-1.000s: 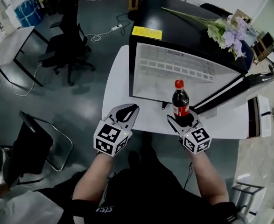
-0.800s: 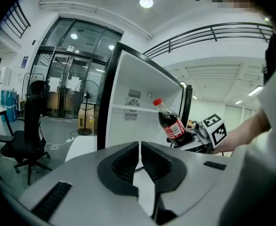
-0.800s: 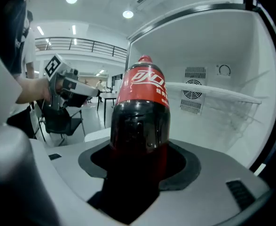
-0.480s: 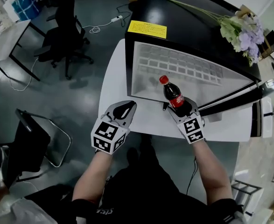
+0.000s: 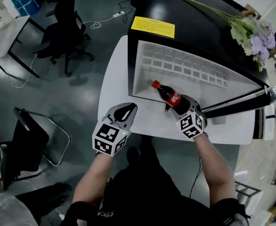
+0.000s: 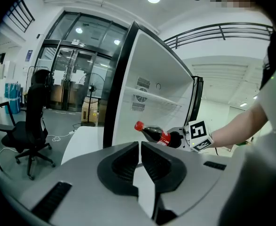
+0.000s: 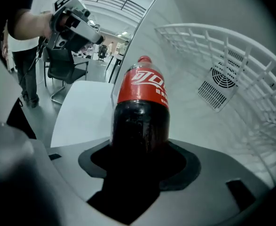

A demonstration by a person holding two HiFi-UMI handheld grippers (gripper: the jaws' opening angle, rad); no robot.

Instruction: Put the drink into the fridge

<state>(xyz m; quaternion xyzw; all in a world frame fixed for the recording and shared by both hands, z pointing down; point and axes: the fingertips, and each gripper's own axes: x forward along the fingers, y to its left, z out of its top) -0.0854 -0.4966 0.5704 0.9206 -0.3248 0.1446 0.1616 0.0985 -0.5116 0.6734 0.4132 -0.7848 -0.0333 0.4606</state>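
Black-cased fridge (image 5: 199,25) with a white inside, standing on a rounded white table (image 5: 113,86). Black-edged door (image 5: 239,103) swung open toward the right. White wire shelf (image 7: 232,51) across the inside, with a small vent grille (image 7: 216,92) on the back wall.

Black wheeled office chair (image 5: 66,37) on the grey floor, well to the left of the table.

Bunch of pale purple and green flowers (image 5: 251,29) lying on the fridge's black top, stems trailing toward its middle.

Left grey two-jaw gripper (image 5: 128,108) with its black-and-white marker cube, held above the table's near edge, just left of the fridge opening. Jaws drawn together, only a thin slit between the dark pads, nothing in them (image 6: 140,146).

Right grey two-jaw gripper (image 5: 183,107), held at the open front of the fridge and clamped on the base of a dark cola bottle with a red label and red cap (image 7: 141,108). Bottle (image 5: 168,93) tilted, cap pointing up and left in the head view and lying over the lower edge of the white inside. Held off the table, resting on no surface in sight.

Yellow rectangular sticker (image 5: 153,27) near the front edge of the fridge's top.
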